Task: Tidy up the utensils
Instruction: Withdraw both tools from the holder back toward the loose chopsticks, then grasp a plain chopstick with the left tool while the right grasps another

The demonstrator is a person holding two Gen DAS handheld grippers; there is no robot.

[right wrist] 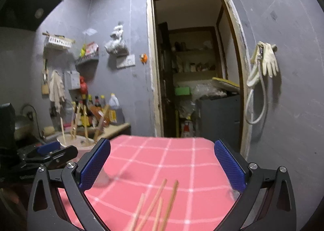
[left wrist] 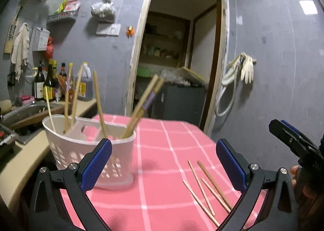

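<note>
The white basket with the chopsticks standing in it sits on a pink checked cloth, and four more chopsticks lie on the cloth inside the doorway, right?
Nearly. The four loose chopsticks lie on the pink checked cloth on the table, to the right of the white basket, not inside the doorway. The left wrist view shows it.

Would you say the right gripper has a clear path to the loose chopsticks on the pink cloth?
Probably yes. The right gripper is open and empty, and the loose chopsticks lie on the pink cloth just below and between its fingers, with nothing over them. The white basket stands off to the left.
</note>
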